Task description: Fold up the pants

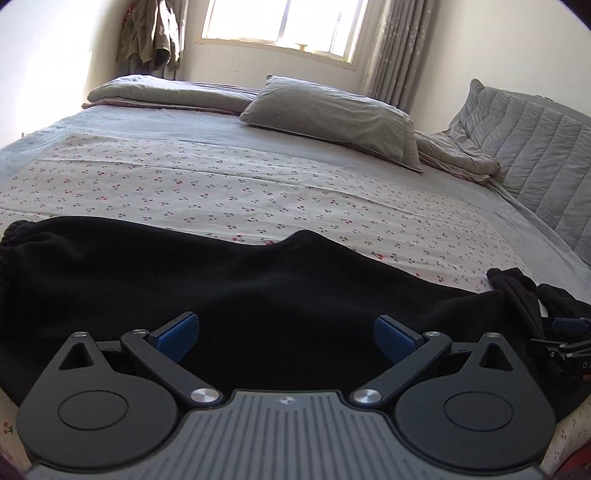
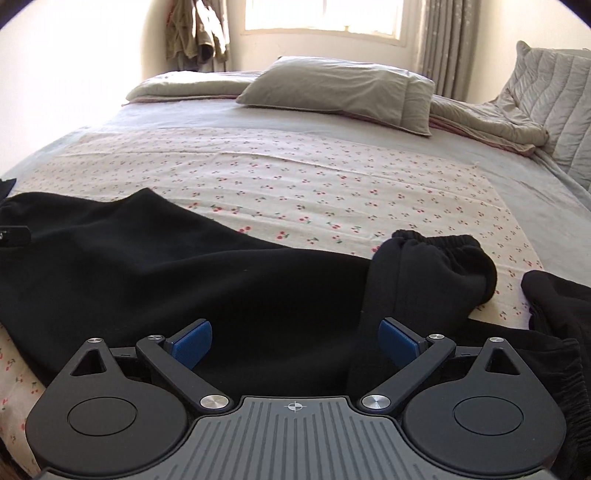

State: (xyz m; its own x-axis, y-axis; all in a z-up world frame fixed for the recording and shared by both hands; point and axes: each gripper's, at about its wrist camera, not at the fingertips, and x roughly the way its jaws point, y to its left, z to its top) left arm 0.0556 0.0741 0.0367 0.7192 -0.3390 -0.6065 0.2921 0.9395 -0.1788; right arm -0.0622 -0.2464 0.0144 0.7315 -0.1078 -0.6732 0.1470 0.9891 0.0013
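Observation:
Black pants [image 1: 221, 288] lie lengthwise across the near part of the bed on a cherry-print sheet [image 1: 258, 192]. Their gathered elastic end [image 1: 11, 240] is at the far left, and bunched leg ends [image 1: 517, 291] are at the right. My left gripper [image 1: 288, 336] hovers over the middle of the cloth, open, with nothing between its blue pads [image 1: 181, 332]. In the right wrist view the pants [image 2: 184, 277] run leftward, and a ribbed cuff [image 2: 443, 258] is doubled over on top. My right gripper [image 2: 295, 347] is open just above the cloth beside that cuff, with nothing between its pads.
More black cloth [image 2: 554, 314] with a ribbed edge lies at the right; I cannot tell whether it belongs to the same pants. A grey pillow [image 1: 332, 114], a folded quilt [image 1: 166, 92] and a padded headboard [image 1: 535, 147] are farther back. The window [image 1: 284, 22] and hanging clothes [image 1: 151, 37] are behind the bed.

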